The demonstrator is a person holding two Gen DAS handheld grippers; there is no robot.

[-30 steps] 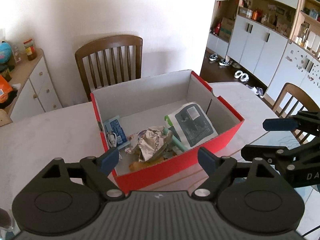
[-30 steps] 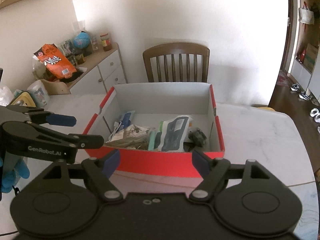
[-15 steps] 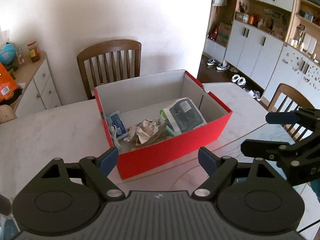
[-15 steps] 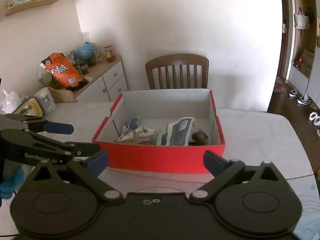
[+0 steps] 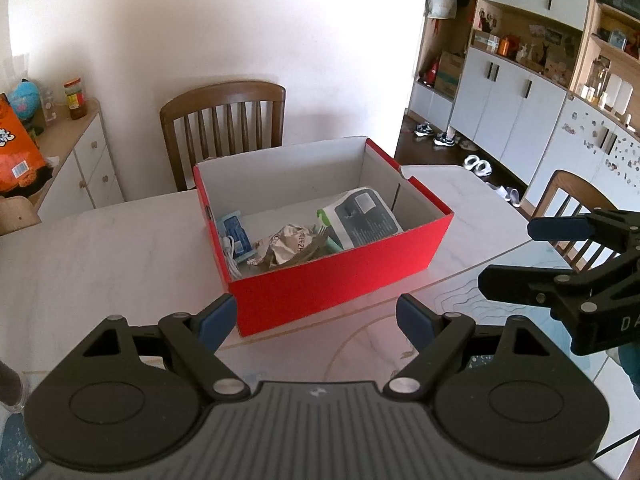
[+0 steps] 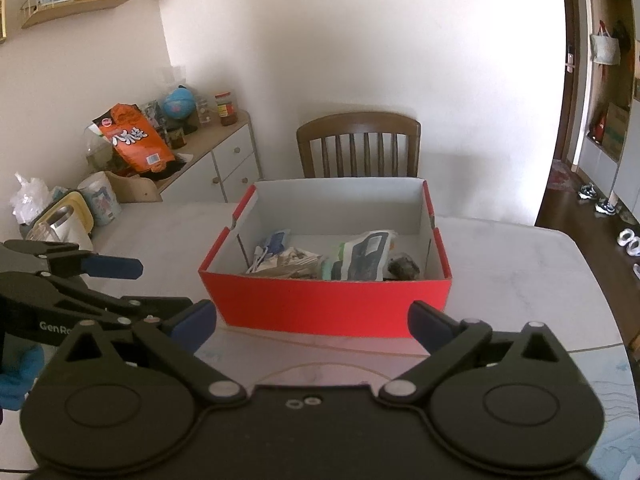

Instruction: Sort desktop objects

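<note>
One chair [image 5: 224, 120] behind red box [image 5: 344, 280]

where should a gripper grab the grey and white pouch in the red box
Take the grey and white pouch by its raised upper edge, coming down from above. It leans tilted against the red box wall, so that edge stands free of the crumpled wrapper beside it; the walls likely block a sideways approach.

One red box [image 5: 340, 280] – two wooden chairs [image 5: 224, 128] – one table [image 5: 100, 248].

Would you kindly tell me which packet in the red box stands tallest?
The white packet with the dark panel, leaning on the right; the blue packet lies lower at the left.
</note>
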